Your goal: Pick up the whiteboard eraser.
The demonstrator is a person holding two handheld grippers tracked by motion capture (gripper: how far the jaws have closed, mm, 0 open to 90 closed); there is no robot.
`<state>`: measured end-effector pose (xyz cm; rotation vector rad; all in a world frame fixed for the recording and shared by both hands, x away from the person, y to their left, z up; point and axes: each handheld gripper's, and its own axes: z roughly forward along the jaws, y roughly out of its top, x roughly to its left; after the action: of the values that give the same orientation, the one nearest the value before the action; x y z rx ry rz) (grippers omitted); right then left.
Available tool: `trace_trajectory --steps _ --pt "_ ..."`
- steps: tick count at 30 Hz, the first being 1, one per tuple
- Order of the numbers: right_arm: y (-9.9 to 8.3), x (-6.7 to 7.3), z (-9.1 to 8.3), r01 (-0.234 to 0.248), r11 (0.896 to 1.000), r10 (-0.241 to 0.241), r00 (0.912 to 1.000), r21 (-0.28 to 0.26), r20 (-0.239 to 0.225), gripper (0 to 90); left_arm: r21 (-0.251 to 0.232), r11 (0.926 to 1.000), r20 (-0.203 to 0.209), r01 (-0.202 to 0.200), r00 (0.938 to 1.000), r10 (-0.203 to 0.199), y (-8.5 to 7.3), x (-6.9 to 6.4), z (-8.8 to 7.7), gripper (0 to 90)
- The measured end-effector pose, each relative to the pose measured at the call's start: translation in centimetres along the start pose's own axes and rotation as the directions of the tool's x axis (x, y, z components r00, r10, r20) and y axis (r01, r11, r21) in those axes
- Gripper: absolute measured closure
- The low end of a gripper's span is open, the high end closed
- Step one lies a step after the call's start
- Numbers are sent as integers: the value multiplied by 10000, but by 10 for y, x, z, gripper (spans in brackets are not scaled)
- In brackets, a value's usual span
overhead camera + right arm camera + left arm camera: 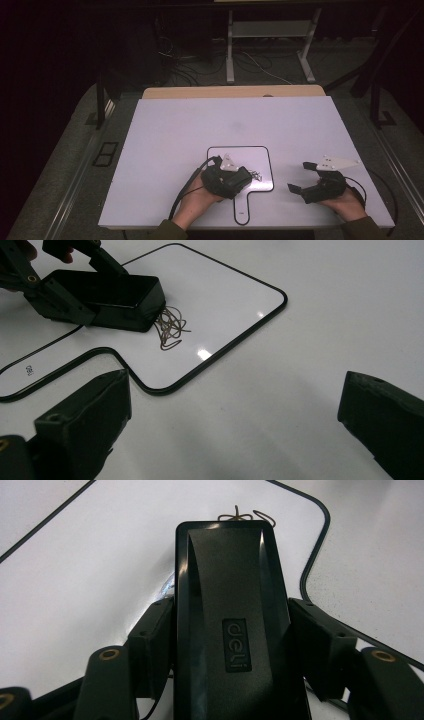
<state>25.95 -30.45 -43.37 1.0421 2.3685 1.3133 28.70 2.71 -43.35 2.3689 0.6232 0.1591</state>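
A small handled whiteboard (240, 148) with a black rim lies flat on the table, handle toward the person. A thin brown scribble (170, 327) is drawn on it. My left gripper (231, 180) is shut on a black "deli" board eraser (230, 605), which rests on the whiteboard (100, 570) with its far end against the scribble (240, 516). In the right gripper view the eraser (120, 295) covers the scribble's left edge. My right gripper (300, 176) is off the board to its right, low over the table, open, with nothing between its jaws (235, 410).
The white tabletop (175, 130) stretches wide beyond and to the left of the whiteboard. A wooden strip (235, 92) runs along its far edge. Past that stand desk legs and cables on a dark floor (260, 65).
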Motion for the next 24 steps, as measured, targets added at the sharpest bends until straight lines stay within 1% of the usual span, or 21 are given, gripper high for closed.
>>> trace_trajectory --steps 8,11,14,19,21,22,24 --pt "0 0 0 10 10000 -10 10000 4 0 0 113 9999 -7 20 10000 -20 1 0 0 381" --pt "0 0 0 1 10000 -1 10000 2 0 0 270 9996 18 10 10000 -10 3 1 -1 385" --pt "0 0 0 12 10000 -12 10000 6 -3 0 355 9993 39 -97 9999 96 4 1 -1 386" --pt "0 0 0 12 10000 -12 10000 5 -13 0 574 9981 252 -235 9994 221 6 4 -2 388" --pt "0 0 0 1 10000 -1 10000 0 -12 0 611 9978 312 -259 9992 240 7 5 -3 389" --pt "0 0 0 -7 10000 7 10000 -6 -15 0 541 9982 339 -266 9991 247 7 5 -2 389" --pt "0 0 0 -6 10000 6 10000 -5 -7 0 572 9975 422 -417 9983 394 8 6 -4 389"
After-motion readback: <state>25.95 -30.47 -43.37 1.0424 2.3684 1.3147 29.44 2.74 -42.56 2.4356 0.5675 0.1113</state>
